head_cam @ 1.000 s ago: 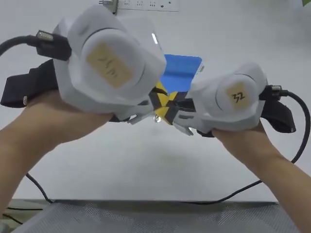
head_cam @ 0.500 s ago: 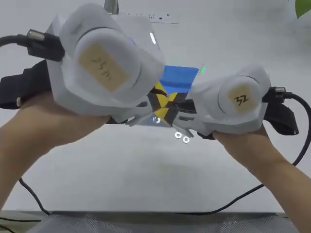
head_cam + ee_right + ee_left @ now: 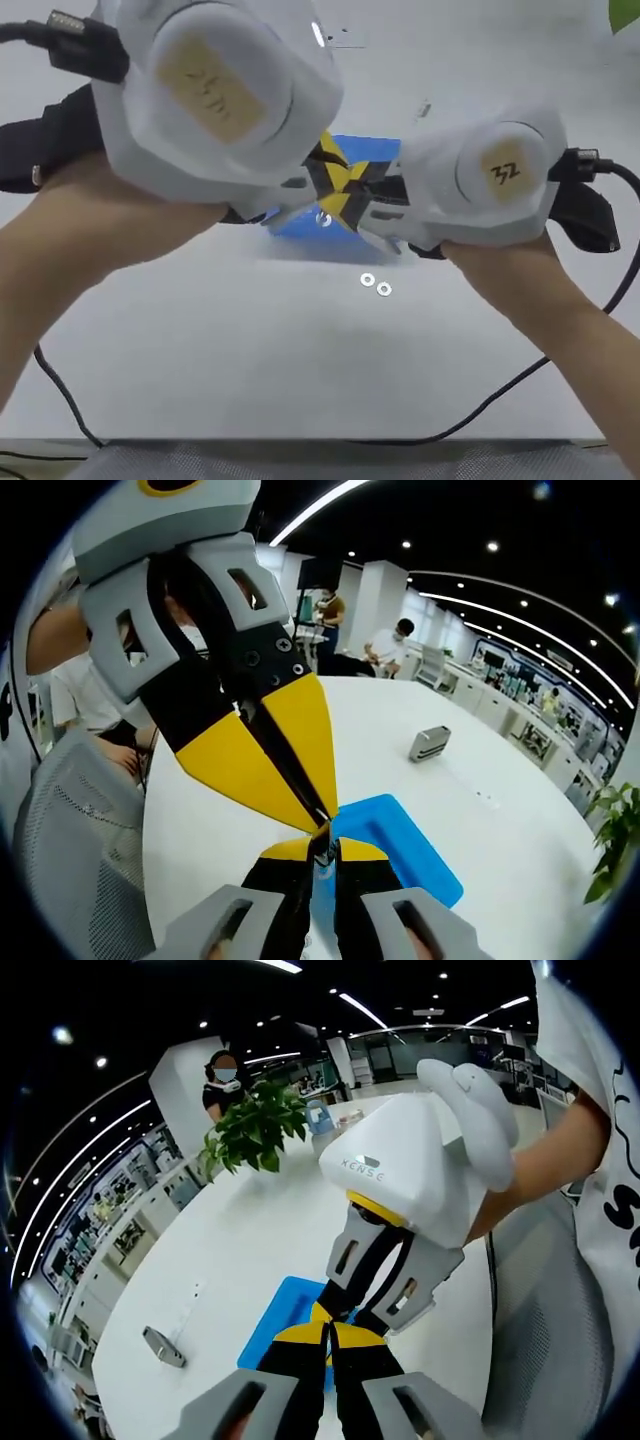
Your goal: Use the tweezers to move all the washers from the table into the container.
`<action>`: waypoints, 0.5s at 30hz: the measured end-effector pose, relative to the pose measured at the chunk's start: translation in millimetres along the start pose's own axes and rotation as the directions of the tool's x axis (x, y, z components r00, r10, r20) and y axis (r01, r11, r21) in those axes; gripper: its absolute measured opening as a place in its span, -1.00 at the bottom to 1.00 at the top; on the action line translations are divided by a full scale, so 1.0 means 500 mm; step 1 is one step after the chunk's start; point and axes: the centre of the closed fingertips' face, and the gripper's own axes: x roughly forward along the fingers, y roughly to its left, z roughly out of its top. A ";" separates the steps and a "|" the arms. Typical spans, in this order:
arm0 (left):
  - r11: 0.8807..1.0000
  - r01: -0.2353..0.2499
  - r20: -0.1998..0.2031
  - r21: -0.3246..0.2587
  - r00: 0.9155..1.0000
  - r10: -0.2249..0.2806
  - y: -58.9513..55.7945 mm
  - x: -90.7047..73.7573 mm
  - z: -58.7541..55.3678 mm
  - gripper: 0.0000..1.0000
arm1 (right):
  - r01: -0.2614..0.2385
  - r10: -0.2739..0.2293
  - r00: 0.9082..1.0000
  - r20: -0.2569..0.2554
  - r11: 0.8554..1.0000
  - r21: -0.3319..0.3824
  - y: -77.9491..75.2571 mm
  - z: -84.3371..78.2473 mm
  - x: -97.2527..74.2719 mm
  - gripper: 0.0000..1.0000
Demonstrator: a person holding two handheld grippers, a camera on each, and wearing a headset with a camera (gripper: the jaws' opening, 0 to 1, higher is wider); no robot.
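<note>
My left gripper (image 3: 333, 188) and right gripper (image 3: 352, 200) meet tip to tip above the blue container (image 3: 385, 160). Both are shut, and a thin dark strip that looks like the tweezers (image 3: 322, 838) runs between their yellow jaws. A small washer (image 3: 323, 219) hangs just below the tips, over the container's near edge. Two more washers (image 3: 375, 285) lie side by side on the white table in front of the container. In the left gripper view my own jaws (image 3: 330, 1335) touch the right gripper (image 3: 338, 1312) above the container (image 3: 285, 1320).
A grey metal block (image 3: 430, 743) stands on the table beyond the container (image 3: 400, 852). A potted plant (image 3: 255, 1130) sits farther back. A black cable (image 3: 500, 390) trails over the table's near right side, and a mesh chair (image 3: 300, 460) lies along the front edge.
The head camera has tilted and the picture shifted; both grippers stay shut tip to tip. Two washers on the table have come into view below them.
</note>
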 end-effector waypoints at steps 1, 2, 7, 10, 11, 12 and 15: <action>1.000 -0.002 0.001 0.002 1.000 0.002 0.002 0.001 0.000 -1.00 | 0.004 -0.004 1.000 0.001 1.000 -0.003 -0.003 0.000 0.001 -0.94; 1.000 -0.005 -0.001 0.004 1.000 0.005 0.006 0.004 0.000 -1.00 | 0.007 -0.007 1.000 0.002 1.000 -0.005 -0.007 0.001 0.004 -0.94; 1.000 -0.014 -0.004 0.009 1.000 0.014 0.022 0.015 -0.005 -1.00 | 0.022 -0.022 1.000 0.002 1.000 -0.015 -0.022 0.000 0.015 -0.94; 1.000 -0.013 -0.006 -0.001 1.000 0.013 0.029 0.022 -0.010 -1.00 | 0.029 -0.029 1.000 -0.002 0.999 -0.019 -0.027 -0.005 0.021 -0.94; 1.000 -0.014 -0.006 -0.006 1.000 0.014 0.031 0.024 -0.013 -1.00 | 0.031 -0.031 1.000 -0.003 0.999 -0.020 -0.029 -0.006 0.023 -0.94; 1.000 -0.014 -0.007 -0.009 1.000 0.014 0.032 0.026 -0.015 -1.00 | 0.031 -0.031 0.999 -0.003 0.999 -0.019 -0.030 -0.008 0.025 -0.94; 1.000 -0.015 -0.011 -0.020 1.000 0.015 0.035 0.038 -0.025 -1.00 | 0.039 -0.039 0.999 -0.011 0.999 -0.019 -0.035 -0.018 0.033 -0.94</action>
